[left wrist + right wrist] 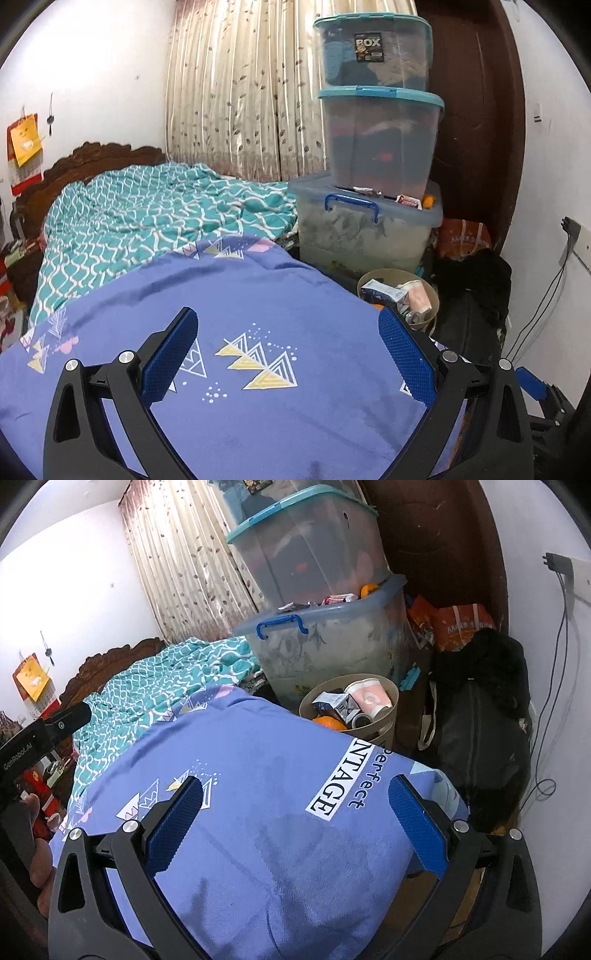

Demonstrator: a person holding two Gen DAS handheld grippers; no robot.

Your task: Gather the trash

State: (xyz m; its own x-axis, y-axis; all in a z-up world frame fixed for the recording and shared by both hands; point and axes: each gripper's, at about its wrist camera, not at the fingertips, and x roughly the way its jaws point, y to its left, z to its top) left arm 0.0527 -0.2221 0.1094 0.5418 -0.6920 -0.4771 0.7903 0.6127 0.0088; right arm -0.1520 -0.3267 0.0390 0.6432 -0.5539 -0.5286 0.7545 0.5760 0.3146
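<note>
A beige round waste bin point(384, 723) stands on the floor beside the bed, past its far right corner. It holds a paper cup point(369, 698), a dark carton point(336, 705), a tape roll point(362, 720) and an orange point(328, 723). The bin also shows in the left wrist view point(430, 295). My left gripper point(288, 354) is open and empty above the purple bedsheet point(258, 302). My right gripper point(295, 819) is open and empty above the same sheet point(258, 775), nearer the bin.
Three stacked clear storage boxes point(373, 147) stand behind the bin, with small items on the lowest lid. A black bag point(480, 731) and orange bags point(458, 624) lie to the right. A teal quilt point(147, 214) covers the far bed. Cables point(557, 664) hang on the right wall.
</note>
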